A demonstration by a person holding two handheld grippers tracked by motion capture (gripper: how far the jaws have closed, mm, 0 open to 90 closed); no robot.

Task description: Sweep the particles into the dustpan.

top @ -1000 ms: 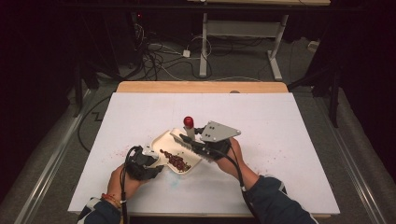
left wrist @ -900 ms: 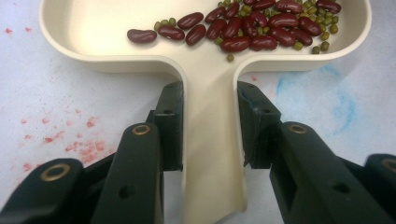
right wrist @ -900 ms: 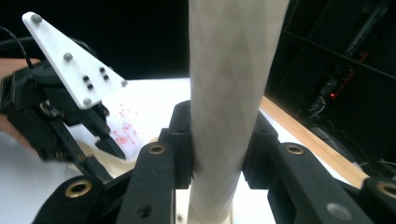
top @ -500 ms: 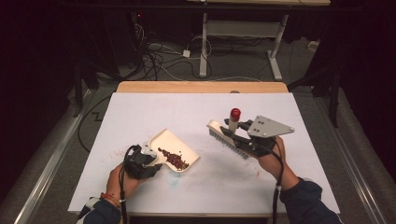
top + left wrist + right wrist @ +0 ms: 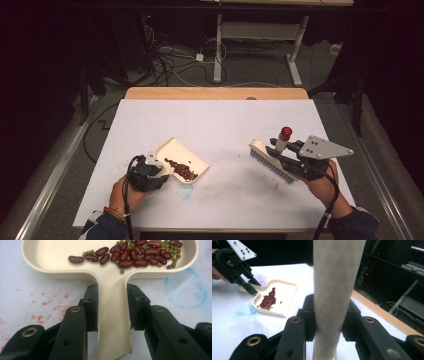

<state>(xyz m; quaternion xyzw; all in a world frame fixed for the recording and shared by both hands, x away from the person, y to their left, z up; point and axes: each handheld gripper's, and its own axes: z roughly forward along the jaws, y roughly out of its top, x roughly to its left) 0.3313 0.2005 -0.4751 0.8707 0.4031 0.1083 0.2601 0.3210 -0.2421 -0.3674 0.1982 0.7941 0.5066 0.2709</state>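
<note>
A cream dustpan [image 5: 186, 156] lies on the white table and holds a heap of red kidney beans and small green beans [image 5: 182, 170]. My left gripper [image 5: 159, 171] is shut on its flat handle [image 5: 113, 315], with the beans [image 5: 140, 255] just ahead in the pan. To the right, my right gripper [image 5: 286, 152] is shut on a brush [image 5: 269, 160] with pale bristles and a red-tipped handle [image 5: 285, 132], held tilted just above the table. In the right gripper view the brush's cream handle [image 5: 335, 285] stands between the jaws, and the dustpan [image 5: 285, 296] lies farther off.
A faint blue ring stain [image 5: 186, 194] marks the table [image 5: 225, 120] in front of the pan, and red speckles [image 5: 45, 302] lie beside the handle. A wooden strip [image 5: 215, 93] runs along the far edge. Cables [image 5: 170, 60] and desk legs stand on the floor beyond.
My right gripper has carried the brush from over the dustpan out to the right side of the table. The left gripper and the dustpan have stayed put.
</note>
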